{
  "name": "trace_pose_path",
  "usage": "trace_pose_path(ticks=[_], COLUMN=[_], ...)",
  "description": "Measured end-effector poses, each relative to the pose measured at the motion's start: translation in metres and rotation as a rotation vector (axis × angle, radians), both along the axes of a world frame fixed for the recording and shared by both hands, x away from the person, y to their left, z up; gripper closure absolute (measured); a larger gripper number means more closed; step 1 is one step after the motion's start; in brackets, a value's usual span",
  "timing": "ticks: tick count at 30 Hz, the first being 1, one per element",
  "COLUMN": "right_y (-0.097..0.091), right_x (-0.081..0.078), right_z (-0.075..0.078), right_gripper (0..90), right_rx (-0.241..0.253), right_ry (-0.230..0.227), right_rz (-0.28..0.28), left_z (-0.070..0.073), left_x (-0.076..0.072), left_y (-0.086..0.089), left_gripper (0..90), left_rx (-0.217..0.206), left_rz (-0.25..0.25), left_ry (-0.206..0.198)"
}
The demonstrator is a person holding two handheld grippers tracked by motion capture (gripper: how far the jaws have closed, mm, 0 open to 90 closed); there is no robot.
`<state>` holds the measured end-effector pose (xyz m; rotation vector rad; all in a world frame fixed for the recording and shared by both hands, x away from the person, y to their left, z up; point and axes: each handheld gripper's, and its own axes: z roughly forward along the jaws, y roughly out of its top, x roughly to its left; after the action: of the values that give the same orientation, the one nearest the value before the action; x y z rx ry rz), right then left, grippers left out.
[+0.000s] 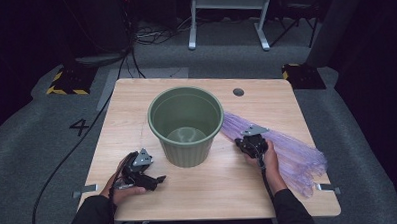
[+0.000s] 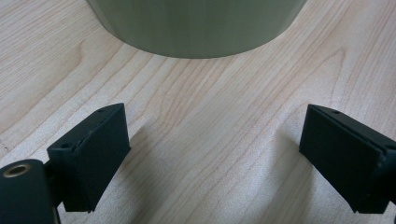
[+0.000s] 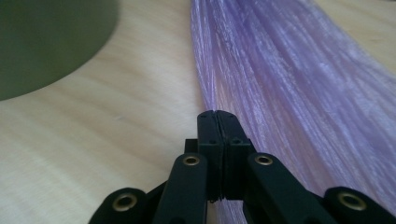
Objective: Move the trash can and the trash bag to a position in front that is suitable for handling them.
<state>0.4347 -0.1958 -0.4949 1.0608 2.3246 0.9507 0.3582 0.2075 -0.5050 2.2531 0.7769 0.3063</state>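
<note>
Right gripper view: right tongs (image 3: 217, 114) were pressed together at the near edge of the purple plastic bag (image 3: 289, 84).
Left tongs (image 2: 212, 154): spread wide over bare table (image 2: 205, 116), holding nothing.
Bag: lay flat just right of the green bucket (image 1: 186, 123).

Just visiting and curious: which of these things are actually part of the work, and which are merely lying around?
In use:
- purple plastic bag, its edge at the shut right gripper
- green bin
- left gripper, fingers open

Lying about:
- black cable on the carpet
- yellow-striped blocks
- grey frame behind
</note>
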Motion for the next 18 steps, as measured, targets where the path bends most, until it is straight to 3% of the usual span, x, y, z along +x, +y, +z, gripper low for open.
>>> trace_pose_path(ticks=[5,9,12,13,14,15,16,18], right_y=[0.0,-0.009,-0.014,-0.019,-0.023,-0.023,-0.031,-0.035], right_x=[-0.014,-0.032,-0.039,-0.047,-0.05,-0.05,-0.054,-0.054], right_z=[0.002,0.011,0.015,0.019,0.02,0.02,0.022,0.023], right_gripper=[89.4,71.7,66.8,52.1,43.8,43.8,34.6,31.1], right_rx=[-0.036,-0.039,-0.044,-0.053,-0.051,-0.051,-0.024,-0.015], right_ry=[-0.005,-0.021,-0.034,-0.057,-0.073,-0.073,-0.081,-0.088], right_rz=[0.081,0.112,0.11,0.106,0.089,0.089,0.065,0.051], left_z=[0.0,0.0,0.0,0.0,0.0,0.0,0.0,0.0], left_x=[0.0,0.0,-0.001,-0.001,-0.001,-0.001,-0.001,-0.001], left_y=[0.0,0.0,0.0,0.0,0.0,0.0,0.0,0.0], left_gripper=[8.0,8.1,8.2,8.2,8.2,8.2,8.2,8.2], left_rx=[0.0,0.001,0.001,0.002,0.001,0.001,0.001,0.001], left_rz=[0.0,0.003,0.003,0.003,0.003,0.003,0.003,0.003], left_ry=[0.0,0.001,0.001,0.001,0.001,0.001,0.001,0.001])
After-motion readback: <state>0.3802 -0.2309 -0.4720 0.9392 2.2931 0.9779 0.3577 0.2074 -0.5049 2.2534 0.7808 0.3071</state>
